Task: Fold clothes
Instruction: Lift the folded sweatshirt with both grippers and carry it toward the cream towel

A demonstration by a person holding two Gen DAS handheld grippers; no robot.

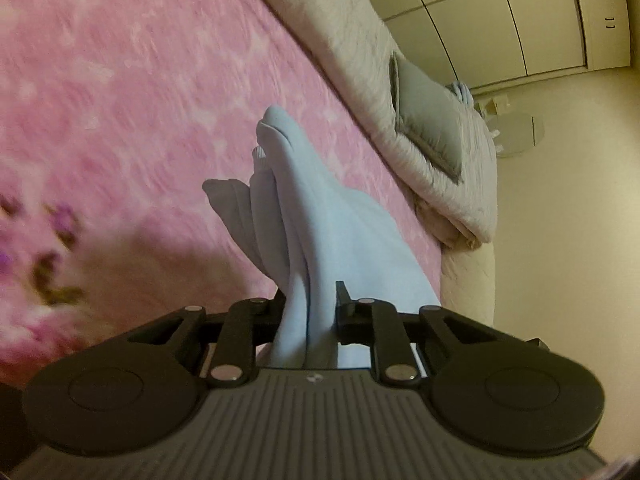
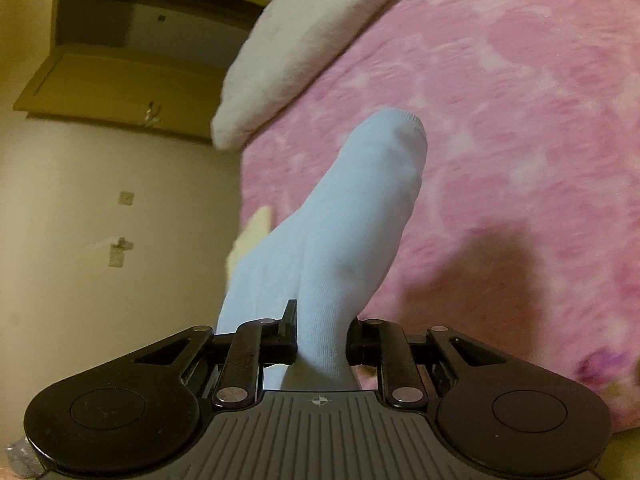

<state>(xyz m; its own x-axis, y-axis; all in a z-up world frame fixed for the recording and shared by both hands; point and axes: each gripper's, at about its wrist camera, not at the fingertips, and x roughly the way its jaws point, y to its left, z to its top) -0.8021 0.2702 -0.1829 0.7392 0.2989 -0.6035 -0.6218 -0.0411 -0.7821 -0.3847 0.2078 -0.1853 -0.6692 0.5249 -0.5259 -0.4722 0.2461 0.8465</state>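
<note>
left gripper (image 1: 310, 312) fingers clamp bunched light-blue garment (image 1: 320, 220) | right gripper (image 2: 320, 334) fingers clamp its other part (image 2: 348, 216) | lifted above pink bed (image 1: 120, 100) | folding apparently early, nothing laid flat

- My right hand-held gripper (image 2: 321, 340) has its jaws closed on a light blue sock (image 2: 352, 216)
- I see the sock hanging out ahead of the fingers, cuff end farthest away
- Beneath it lies a pink bed cover (image 2: 520, 120)
- A white pillow (image 2: 296, 36) rests at the bed's edge, upper left
</note>
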